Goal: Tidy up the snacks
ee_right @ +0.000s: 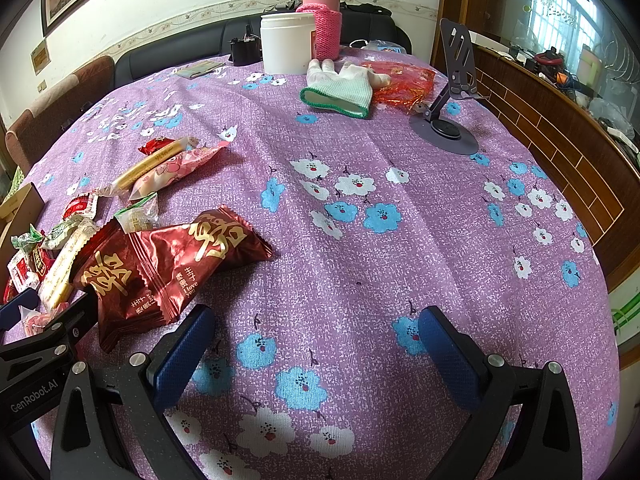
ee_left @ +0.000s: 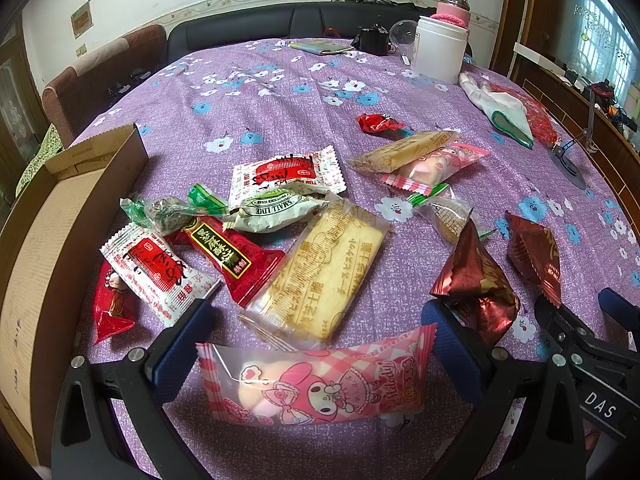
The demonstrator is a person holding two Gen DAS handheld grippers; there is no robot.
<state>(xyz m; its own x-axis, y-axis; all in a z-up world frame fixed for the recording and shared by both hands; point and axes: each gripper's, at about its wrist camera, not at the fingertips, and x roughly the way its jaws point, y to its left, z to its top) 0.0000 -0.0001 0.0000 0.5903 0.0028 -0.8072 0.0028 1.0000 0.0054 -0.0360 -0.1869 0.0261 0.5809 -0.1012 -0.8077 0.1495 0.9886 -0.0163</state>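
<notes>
Nearest, left hand-held gripper [ee_left: 316, 344]: spread wide, grasping nothing; one pink cartoon-print packet [ee_left: 316, 380] lies on the tabletop [ee_left: 280, 120] between its blue pads, whether they touch it I cannot tell.
Right hand-held gripper [ee_right: 316, 344]: released, fingers apart over bare purple floral cloth, nothing between them.
Maroon foil packets: two; one [ee_left: 476, 280] just beyond the left gripper's right finger, the other [ee_left: 534, 252] beside it to the right.
Biscuit packets: two clear-wrapped yellow ones; one [ee_left: 320, 268] just past the pink packet, one [ee_left: 404, 150] farther off, resting on a second pink packet [ee_left: 436, 168].
Pink packets: two in all.
Red-and-white sachets: two; one [ee_left: 156, 272] near the left finger, one [ee_left: 288, 174] farther back.
Other snacks in the middle cluster: one red packet with a cartoon figure [ee_left: 112, 304], one red bar with a black label [ee_left: 228, 256], one white and green "Small Lime" packet [ee_left: 276, 210], one green twisted candy [ee_left: 168, 210], one clear-wrapped round biscuit [ee_left: 448, 216].
Cardboard box [ee_left: 52, 208]: one, open, at the left edge beside the cluster.
Red candy [ee_left: 376, 122]: one, alone, past the far biscuit packet.
Glove [ee_right: 340, 88]: one, white with a green cuff, lying flat.
Phone stand [ee_right: 452, 96]: one, grey, right of the glove.
White jar [ee_right: 286, 42]: one, at the far edge.
Pink-sleeved flask [ee_right: 322, 20]: one, just beside the jar.
</notes>
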